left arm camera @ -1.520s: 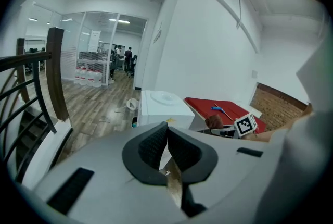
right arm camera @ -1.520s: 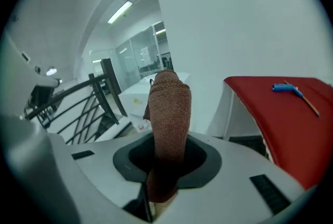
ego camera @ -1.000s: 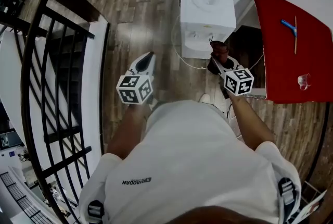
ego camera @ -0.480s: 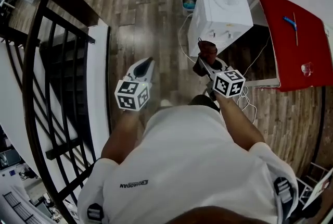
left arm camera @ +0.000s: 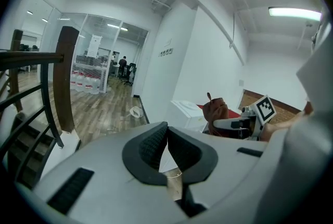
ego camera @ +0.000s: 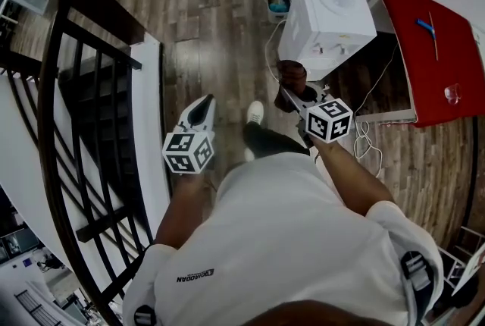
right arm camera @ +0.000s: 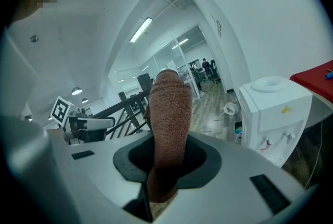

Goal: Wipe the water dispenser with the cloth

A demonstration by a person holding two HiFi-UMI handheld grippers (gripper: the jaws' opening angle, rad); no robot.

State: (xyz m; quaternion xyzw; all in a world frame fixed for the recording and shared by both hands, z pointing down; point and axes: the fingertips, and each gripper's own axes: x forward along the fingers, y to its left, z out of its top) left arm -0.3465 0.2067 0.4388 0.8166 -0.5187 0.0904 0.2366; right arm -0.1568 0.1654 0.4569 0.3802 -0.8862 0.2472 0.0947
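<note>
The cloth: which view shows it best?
The right gripper view: the cloth fills the centre, clamped between the right tool's jaws. The head view shows a small bundle; the left gripper view, a distant lump.

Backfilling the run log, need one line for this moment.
right gripper: shut on cloth | left gripper: shut, empty | cloth: apart from water dispenser | wipe: not yet begun

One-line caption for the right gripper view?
Right gripper shut on a brown cloth, white water dispenser ahead at right.

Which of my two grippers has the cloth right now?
The right gripper: a brown cloth is clamped between its jaws. The left gripper is shut on nothing.
</note>
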